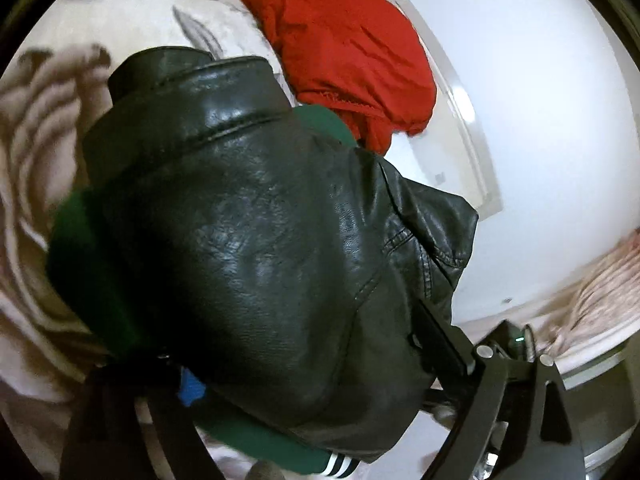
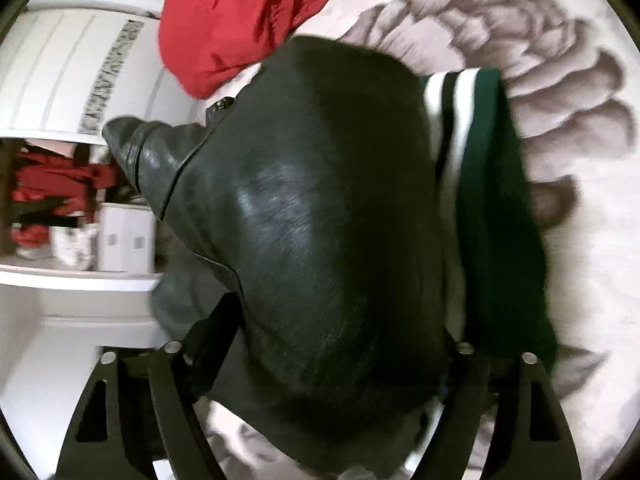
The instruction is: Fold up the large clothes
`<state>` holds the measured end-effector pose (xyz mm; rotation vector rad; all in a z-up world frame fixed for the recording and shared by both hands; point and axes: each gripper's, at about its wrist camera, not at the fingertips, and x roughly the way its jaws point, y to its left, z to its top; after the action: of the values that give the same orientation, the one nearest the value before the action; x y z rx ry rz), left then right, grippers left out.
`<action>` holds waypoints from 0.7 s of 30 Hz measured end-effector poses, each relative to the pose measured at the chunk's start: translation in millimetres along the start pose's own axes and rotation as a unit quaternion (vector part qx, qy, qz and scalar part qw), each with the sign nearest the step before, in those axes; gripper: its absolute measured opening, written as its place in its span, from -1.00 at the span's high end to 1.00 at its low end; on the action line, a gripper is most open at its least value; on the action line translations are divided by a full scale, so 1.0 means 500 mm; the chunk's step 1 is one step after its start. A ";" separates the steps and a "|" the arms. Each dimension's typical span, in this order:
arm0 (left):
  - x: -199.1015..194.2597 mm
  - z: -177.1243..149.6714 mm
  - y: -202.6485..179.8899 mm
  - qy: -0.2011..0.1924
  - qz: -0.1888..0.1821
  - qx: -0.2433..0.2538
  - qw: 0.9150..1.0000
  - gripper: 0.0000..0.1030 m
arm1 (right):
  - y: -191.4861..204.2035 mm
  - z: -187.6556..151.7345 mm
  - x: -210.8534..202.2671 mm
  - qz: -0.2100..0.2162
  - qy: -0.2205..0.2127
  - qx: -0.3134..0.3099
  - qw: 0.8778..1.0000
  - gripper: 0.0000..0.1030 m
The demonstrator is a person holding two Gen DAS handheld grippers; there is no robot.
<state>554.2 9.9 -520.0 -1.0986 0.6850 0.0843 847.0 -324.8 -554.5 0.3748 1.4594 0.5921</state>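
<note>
Jacket: a black leather jacket (image 1: 256,216) with green knit trim lies bunched on the bed, filling the middle of both wrist views; its collar (image 1: 192,76) points away from the left tongs.
Trim: a green band with white stripes (image 2: 452,108) shows along the jacket's right side in the right wrist view, and again at the bottom edge (image 1: 340,466) of the left wrist view.
Left tongs: the left tongs (image 1: 304,360) are spread wide, leather bulging between the arms; fingertips hidden under the jacket, so I cannot tell whether they pinch anything.
Right tongs: the right tongs (image 2: 320,364) are likewise set wide astride the jacket, tips buried; the grip cannot be told.
Red garment: a crumpled red garment (image 1: 340,48) lies beyond the jacket, near the bed's far edge, touching or just beside it.
Bed: a pale bed cover (image 2: 560,92) with a large grey flower print carries both garments.
Room: white shelves (image 2: 80,272) with red items beside the bed.
</note>
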 end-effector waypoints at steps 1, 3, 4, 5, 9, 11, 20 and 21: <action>-0.007 0.003 -0.010 0.003 0.022 0.017 1.000 -0.76 | 0.024 -0.008 -0.020 -0.042 -0.020 -0.010 0.999 -0.66; -0.020 0.022 -0.024 0.004 0.055 0.050 0.997 -0.85 | 0.086 -0.019 -0.059 -0.110 -0.053 -0.025 0.992 -0.67; -0.030 0.027 -0.036 0.002 0.077 0.071 0.994 -0.85 | 0.113 -0.035 -0.081 -0.155 -0.076 -0.032 0.984 -0.67; -0.039 0.032 -0.046 0.001 0.092 0.091 0.992 -0.85 | 0.125 -0.051 -0.095 -0.182 -0.092 -0.037 0.978 -0.67; -0.051 0.007 -0.102 0.004 0.169 0.217 0.962 -0.85 | 0.199 -0.148 -0.114 -0.271 -0.129 -0.056 0.952 -0.68; -0.070 -0.010 -0.124 -0.005 0.196 0.281 0.939 -0.85 | 0.221 -0.198 -0.134 -0.295 -0.145 -0.048 0.943 -0.68; -0.253 -0.030 -0.195 0.015 0.250 0.397 0.883 -0.85 | 0.367 -0.397 -0.239 -0.315 -0.192 -0.010 0.929 -0.68; -0.272 -0.022 -0.207 0.015 0.249 0.400 0.882 -0.85 | 0.393 -0.417 -0.259 -0.322 -0.200 -0.013 0.926 -0.68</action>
<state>481.0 -12.5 -366.7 -0.1114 0.9059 0.2024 611.1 -266.3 -355.5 -0.0234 1.0858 -0.0031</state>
